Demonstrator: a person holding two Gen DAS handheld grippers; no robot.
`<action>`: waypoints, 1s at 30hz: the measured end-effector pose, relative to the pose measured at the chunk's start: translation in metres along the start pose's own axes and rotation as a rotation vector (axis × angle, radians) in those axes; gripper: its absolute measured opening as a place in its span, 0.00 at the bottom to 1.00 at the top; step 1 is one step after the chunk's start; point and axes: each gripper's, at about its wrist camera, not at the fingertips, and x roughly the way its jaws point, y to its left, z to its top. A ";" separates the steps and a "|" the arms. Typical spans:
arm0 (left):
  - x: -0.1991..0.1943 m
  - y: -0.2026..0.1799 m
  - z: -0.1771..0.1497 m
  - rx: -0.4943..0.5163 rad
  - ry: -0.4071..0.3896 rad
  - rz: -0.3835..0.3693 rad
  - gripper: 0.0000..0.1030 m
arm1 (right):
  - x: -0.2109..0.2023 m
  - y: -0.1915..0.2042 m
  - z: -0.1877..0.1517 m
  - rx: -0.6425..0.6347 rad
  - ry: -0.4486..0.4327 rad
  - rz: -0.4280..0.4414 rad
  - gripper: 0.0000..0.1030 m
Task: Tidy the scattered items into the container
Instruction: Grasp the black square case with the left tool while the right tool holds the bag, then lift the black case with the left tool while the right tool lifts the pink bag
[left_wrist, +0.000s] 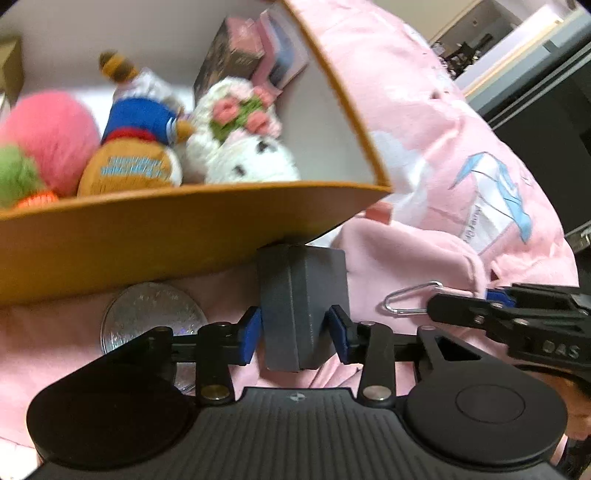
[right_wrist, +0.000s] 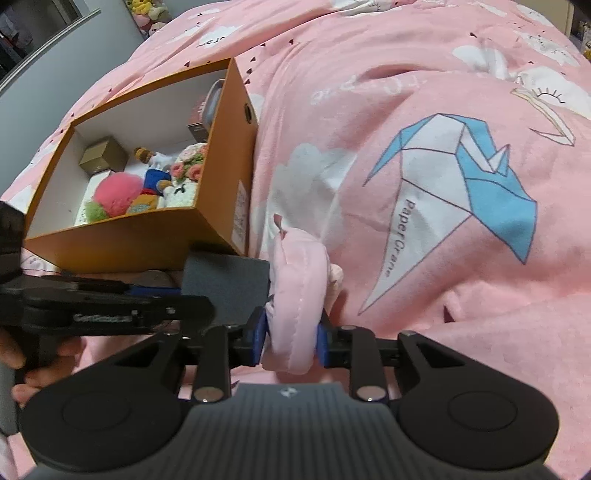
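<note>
The orange cardboard box (left_wrist: 155, 236) stands on pink bedding and holds plush toys, a pink pompom (left_wrist: 48, 136) and small boxes. In front of its near wall, my left gripper (left_wrist: 295, 334) has its blue pads against both sides of a dark grey box (left_wrist: 303, 306). The right wrist view shows this grey box (right_wrist: 225, 284) beside the orange box (right_wrist: 122, 243), with the left gripper (right_wrist: 177, 295) on it. My right gripper (right_wrist: 291, 341) is shut on a soft pink plush pouch (right_wrist: 299, 288). From the left wrist view the right gripper (left_wrist: 491, 299) sits by the pouch's silver carabiner (left_wrist: 410, 299).
A round silver tin (left_wrist: 151, 317) lies on the bedding under the orange box's near edge. The pink duvet (right_wrist: 443, 258) with a paper-crane print spreads wide to the right. A person's hand (right_wrist: 18, 362) holds the left gripper's handle. Dark furniture stands beyond the bed.
</note>
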 end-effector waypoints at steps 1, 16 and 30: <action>-0.003 -0.003 0.000 0.015 -0.013 -0.005 0.41 | 0.000 -0.001 -0.001 0.000 -0.002 -0.013 0.31; -0.010 -0.027 0.009 0.090 -0.041 -0.020 0.37 | -0.006 -0.009 -0.006 0.079 -0.044 0.004 0.27; -0.089 -0.041 -0.006 0.138 -0.225 -0.028 0.36 | -0.077 0.018 0.009 0.002 -0.191 0.050 0.23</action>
